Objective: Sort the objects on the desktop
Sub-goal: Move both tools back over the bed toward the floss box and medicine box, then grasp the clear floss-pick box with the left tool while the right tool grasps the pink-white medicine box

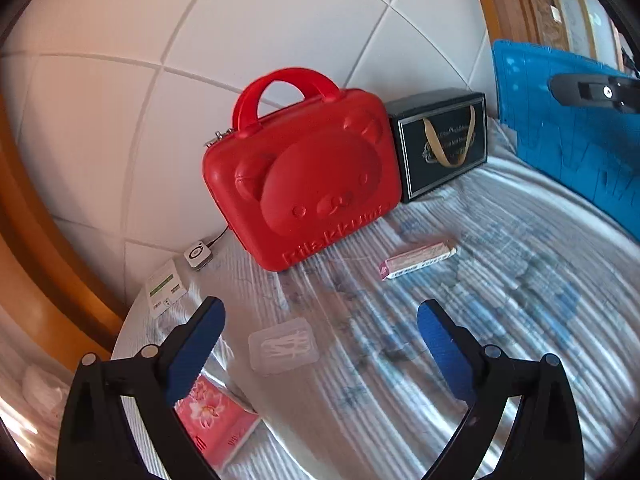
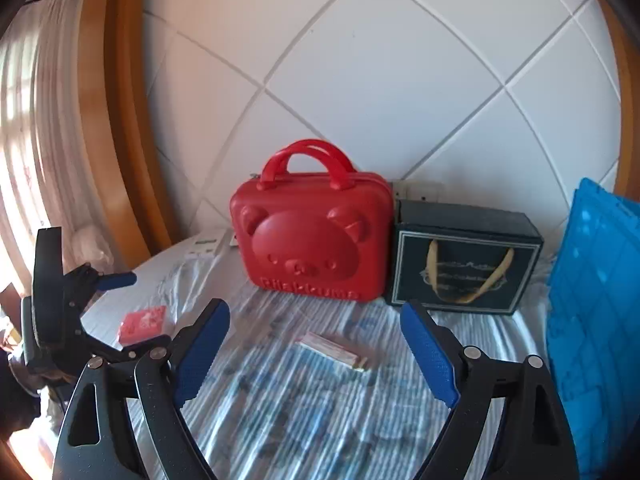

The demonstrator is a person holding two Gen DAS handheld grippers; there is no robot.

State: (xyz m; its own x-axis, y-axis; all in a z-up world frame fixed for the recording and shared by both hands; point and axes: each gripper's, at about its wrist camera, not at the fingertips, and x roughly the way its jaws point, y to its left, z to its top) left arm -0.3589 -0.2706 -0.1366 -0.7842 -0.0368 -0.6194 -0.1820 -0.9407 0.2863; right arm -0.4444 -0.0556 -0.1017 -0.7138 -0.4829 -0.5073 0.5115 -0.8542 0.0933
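Both grippers hover spread and empty above the striped surface [image 2: 280, 420].

From the left: pink packet [image 1: 216, 412] under the left gripper [image 1: 320, 320], clear case [image 1: 284, 346] between its fingers, red bear case [image 1: 304, 184] against the wall, pink tube box [image 2: 334, 352] ahead of the right gripper [image 2: 316, 320], black gift box [image 2: 460, 264], blue crate [image 2: 592, 320].
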